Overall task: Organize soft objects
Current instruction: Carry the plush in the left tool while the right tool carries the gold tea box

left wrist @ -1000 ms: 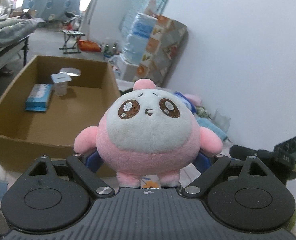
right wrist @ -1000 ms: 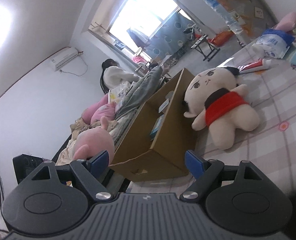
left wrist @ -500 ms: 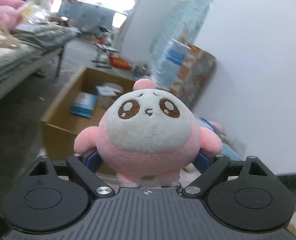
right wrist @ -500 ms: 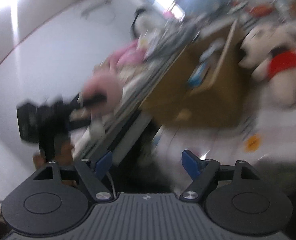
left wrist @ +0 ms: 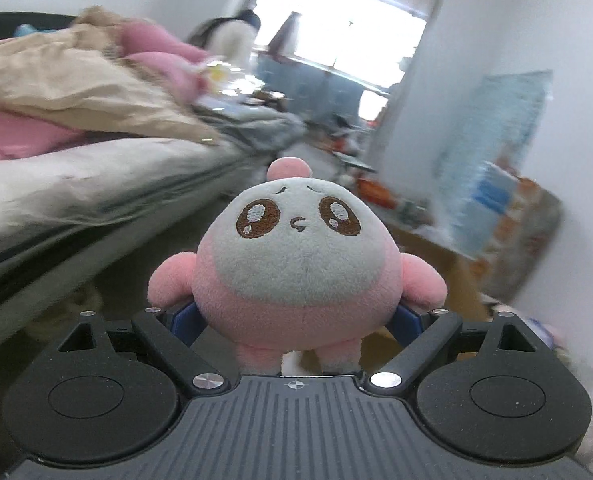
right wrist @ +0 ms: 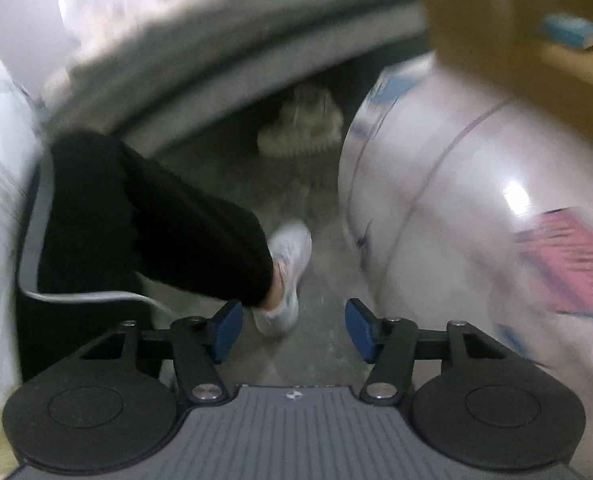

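Your left gripper [left wrist: 296, 316] has its fingers [left wrist: 184, 318] closed against the lower sides of the pink plush toy [left wrist: 296, 264], one blue pad under each stubby arm. The toy sits upright between them, face toward the camera, feet just above the gripper body, held in the air with a bed [left wrist: 76, 184] off to the left behind it. Your right gripper [right wrist: 294, 328] holds nothing: its fingers [right wrist: 228, 330] stand well apart over bare floor [right wrist: 316, 280], with a shoe [right wrist: 288, 276] showing between them. That view is blurred.
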`<action>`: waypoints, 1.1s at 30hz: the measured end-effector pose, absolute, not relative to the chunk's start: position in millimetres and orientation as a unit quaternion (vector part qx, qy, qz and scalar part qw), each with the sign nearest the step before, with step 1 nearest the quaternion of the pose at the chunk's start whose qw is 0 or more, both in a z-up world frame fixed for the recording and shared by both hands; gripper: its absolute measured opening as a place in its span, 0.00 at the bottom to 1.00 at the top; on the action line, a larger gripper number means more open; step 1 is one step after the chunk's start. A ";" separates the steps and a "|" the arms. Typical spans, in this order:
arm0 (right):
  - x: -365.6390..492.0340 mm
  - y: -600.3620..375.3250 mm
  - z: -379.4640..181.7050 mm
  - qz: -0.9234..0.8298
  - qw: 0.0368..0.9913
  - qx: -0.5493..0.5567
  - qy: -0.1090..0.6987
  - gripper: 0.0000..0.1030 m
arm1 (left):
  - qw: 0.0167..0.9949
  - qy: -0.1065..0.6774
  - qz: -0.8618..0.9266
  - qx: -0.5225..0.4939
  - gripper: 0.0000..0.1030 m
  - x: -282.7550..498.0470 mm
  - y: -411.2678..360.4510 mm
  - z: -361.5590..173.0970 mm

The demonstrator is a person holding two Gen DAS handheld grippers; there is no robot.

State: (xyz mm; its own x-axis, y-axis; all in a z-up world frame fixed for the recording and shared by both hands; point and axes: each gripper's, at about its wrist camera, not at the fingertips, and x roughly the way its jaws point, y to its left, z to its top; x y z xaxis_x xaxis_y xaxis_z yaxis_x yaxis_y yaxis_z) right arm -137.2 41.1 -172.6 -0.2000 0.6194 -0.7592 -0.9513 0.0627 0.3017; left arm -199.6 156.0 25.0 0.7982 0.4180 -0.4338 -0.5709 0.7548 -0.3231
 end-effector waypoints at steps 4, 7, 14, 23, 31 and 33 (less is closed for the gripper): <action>-161.5 77.4 -228.6 0.643 0.588 -0.280 0.403 0.27 | 0.907 0.171 0.294 -0.250 0.88 -210.8 184.0 0.2; -162.7 101.6 -268.5 0.619 0.574 -0.317 0.431 0.26 | 0.896 0.173 0.304 -0.274 0.88 -215.2 205.0 -18.4; -175.3 153.1 -326.0 0.586 0.567 -0.414 0.404 0.26 | 0.873 0.198 0.334 -0.296 0.88 -223.6 247.3 -50.5; -182.0 177.5 -404.2 0.530 0.615 -0.475 0.339 0.28 | 0.858 0.213 0.344 -0.315 0.88 -228.1 270.8 -81.8; -157.1 159.7 -453.0 0.470 0.647 -0.515 0.309 0.35 | 0.858 0.220 0.330 -0.325 0.88 -219.1 283.9 -99.6; -150.9 158.7 -461.3 0.467 0.642 -0.520 0.315 0.36 | 0.857 0.223 0.326 -0.332 0.88 -218.7 287.2 -104.3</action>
